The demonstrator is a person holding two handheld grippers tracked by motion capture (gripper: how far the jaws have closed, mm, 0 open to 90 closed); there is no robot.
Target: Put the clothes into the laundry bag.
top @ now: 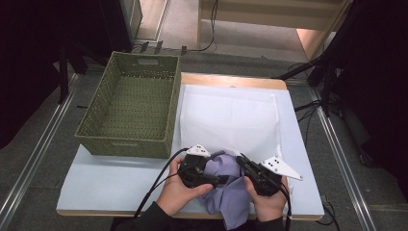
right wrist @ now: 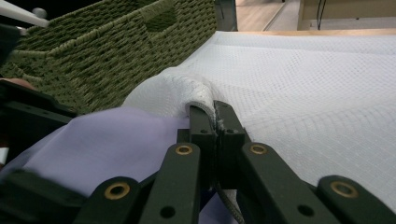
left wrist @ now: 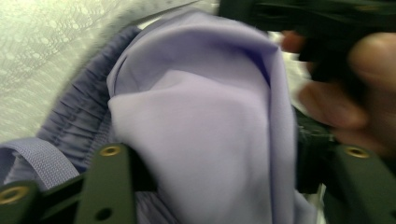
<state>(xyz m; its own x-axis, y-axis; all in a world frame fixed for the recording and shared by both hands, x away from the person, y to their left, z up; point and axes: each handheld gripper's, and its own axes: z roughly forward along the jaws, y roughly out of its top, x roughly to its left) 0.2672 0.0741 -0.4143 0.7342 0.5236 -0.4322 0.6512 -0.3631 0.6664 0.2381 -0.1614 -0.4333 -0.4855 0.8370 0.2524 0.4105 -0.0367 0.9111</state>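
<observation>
The right hand-held gripper (right wrist: pixel 215 109) has its jaws closed together on a fold of the white mesh cloth (right wrist: pixel 299 84), pinching its raised edge right where the purple garment (right wrist: pixel 112 140) meets it. In the high view this hand-held gripper (top: pixel 242 160) sits at the near edge of the desk (top: pixel 110 180), held in the person's right hand (top: pixel 269 202). The left hand-held gripper (top: pixel 223 180), in the left hand (top: pixel 180 192), points toward the right one, with the garment (top: pixel 226 190) bunched between the two. In its own view its jaws stand apart with the purple garment (left wrist: pixel 201 126) bulging up between them; the picture is blurred, and the pads do not look pressed on the fabric. A gathered, darker waistband (left wrist: pixel 84 116) lies to the left of that bulge. The garment lies crumpled on the near end of the white cloth (top: pixel 231 115), part of it hanging over the desk's front edge. A green woven basket (top: pixel 130 103) stands on the far left of the desk, just beside the cloth.
</observation>
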